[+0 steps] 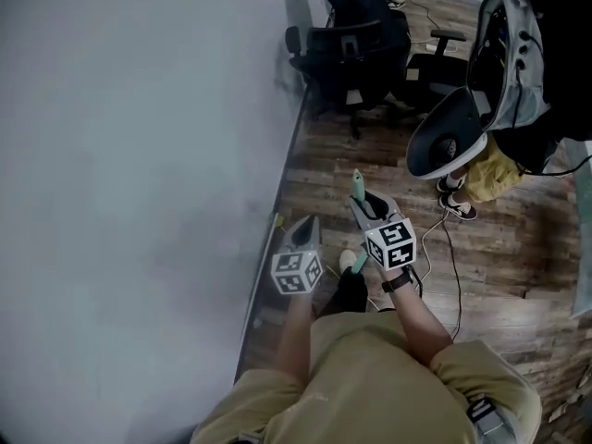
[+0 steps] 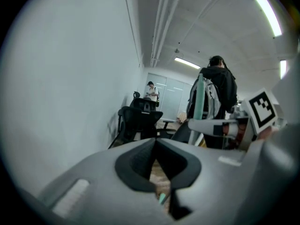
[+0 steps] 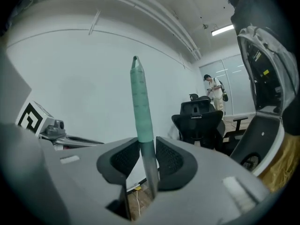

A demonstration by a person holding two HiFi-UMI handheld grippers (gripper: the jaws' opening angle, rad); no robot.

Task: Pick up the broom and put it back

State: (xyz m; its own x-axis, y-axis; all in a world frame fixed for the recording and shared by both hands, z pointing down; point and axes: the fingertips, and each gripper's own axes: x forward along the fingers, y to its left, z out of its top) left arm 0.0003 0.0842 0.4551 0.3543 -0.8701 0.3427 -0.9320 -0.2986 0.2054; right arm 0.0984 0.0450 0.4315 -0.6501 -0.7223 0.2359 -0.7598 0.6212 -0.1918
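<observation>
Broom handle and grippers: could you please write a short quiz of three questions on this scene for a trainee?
1. True or false: the left gripper clamps the broom handle.
2. What stands by the wall ahead of the person? A. an office chair B. a ladder C. a bucket
3. In a few words: how do the left gripper's jaws stand, and is anything between them?

Key
1. False. The right gripper is closed on the handle, which stands upright between its jaws.
2. A.
3. Together, with nothing between them.
</observation>
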